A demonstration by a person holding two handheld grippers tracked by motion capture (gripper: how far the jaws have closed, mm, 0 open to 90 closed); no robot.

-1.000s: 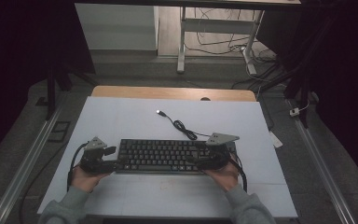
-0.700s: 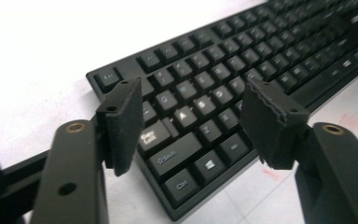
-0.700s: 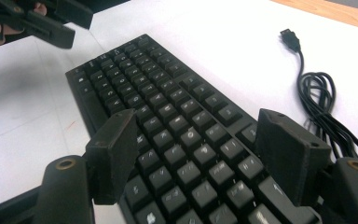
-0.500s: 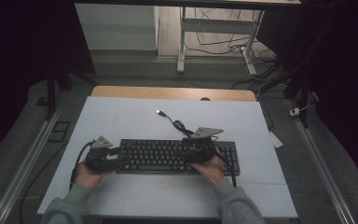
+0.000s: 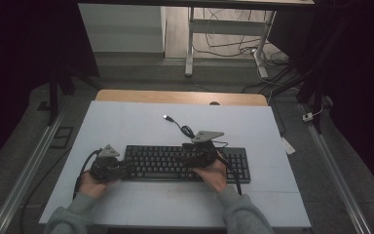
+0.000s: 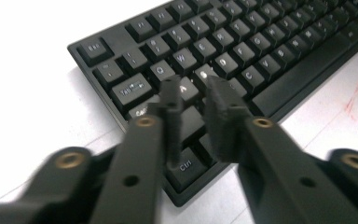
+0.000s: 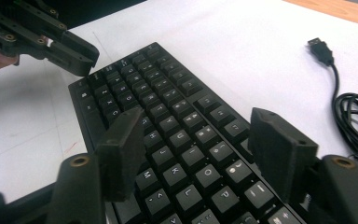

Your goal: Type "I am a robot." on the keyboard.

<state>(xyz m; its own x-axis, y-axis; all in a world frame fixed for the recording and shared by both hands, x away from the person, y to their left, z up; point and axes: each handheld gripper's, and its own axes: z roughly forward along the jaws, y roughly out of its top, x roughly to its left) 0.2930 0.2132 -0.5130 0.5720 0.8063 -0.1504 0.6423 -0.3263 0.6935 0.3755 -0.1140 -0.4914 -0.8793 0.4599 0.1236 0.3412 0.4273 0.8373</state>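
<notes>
A: Well, from the high view the keyboard (image 5: pixel 185 163) lies on the tabletop (image 5: pixel 126 122), the left gripper (image 5: pixel 126 168) at its left end, the right gripper (image 5: pixel 187 158) over its middle.

B: In the left gripper view the jaws have just been closing, nearly together above the A key, gripping nothing. Best press with one tip, squarely.

A: In the right gripper view the jaws, lately narrowing a little, gape wide over the keys, nothing held; cable (image 7: pixel 354 112) beside.
</notes>
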